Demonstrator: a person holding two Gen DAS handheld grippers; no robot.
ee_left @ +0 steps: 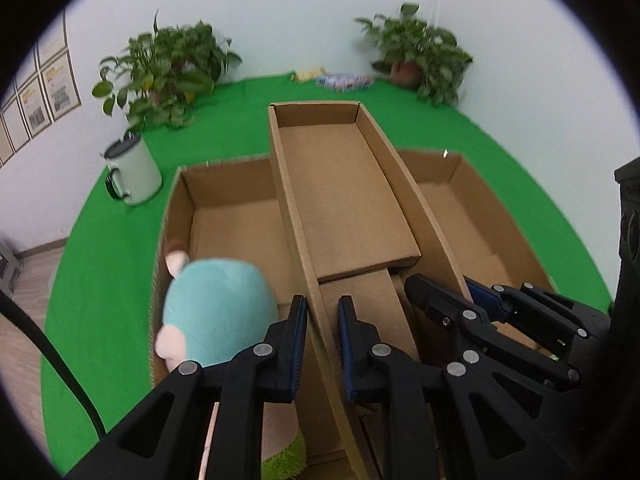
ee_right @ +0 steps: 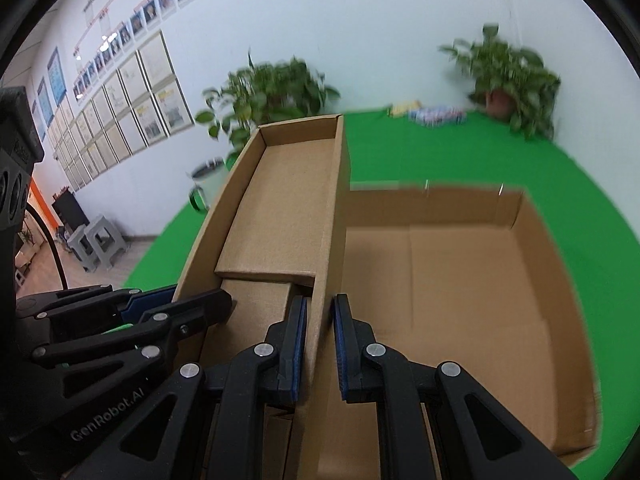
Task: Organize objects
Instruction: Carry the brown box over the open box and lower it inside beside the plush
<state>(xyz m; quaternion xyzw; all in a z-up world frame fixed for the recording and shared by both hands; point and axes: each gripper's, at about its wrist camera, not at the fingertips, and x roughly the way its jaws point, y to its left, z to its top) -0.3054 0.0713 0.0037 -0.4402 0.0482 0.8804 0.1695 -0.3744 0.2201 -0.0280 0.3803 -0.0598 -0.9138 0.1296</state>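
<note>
A long narrow cardboard box [ee_left: 344,200] [ee_right: 280,208] hangs lengthwise over a wide, shallow cardboard box [ee_left: 224,232] [ee_right: 460,288] on the green mat. My left gripper [ee_left: 322,340] [ee_right: 180,300] is shut on the narrow box's left wall at its near end. My right gripper [ee_right: 320,344] [ee_left: 460,292] is shut on its right wall. The narrow box holds only a folded cardboard liner. A teal and pink plush toy [ee_left: 220,312] lies in the wide box's left part, beside my left fingers. The right part of the wide box holds nothing.
A pale green mug [ee_left: 134,176] [ee_right: 208,184] stands on the mat left of the boxes. Two potted plants [ee_left: 168,72] [ee_left: 420,52] and some colourful packets [ee_left: 344,80] sit along the back wall. Grey stools [ee_right: 100,244] stand on the floor at left. A fuzzy green item [ee_left: 284,456] shows below my left gripper.
</note>
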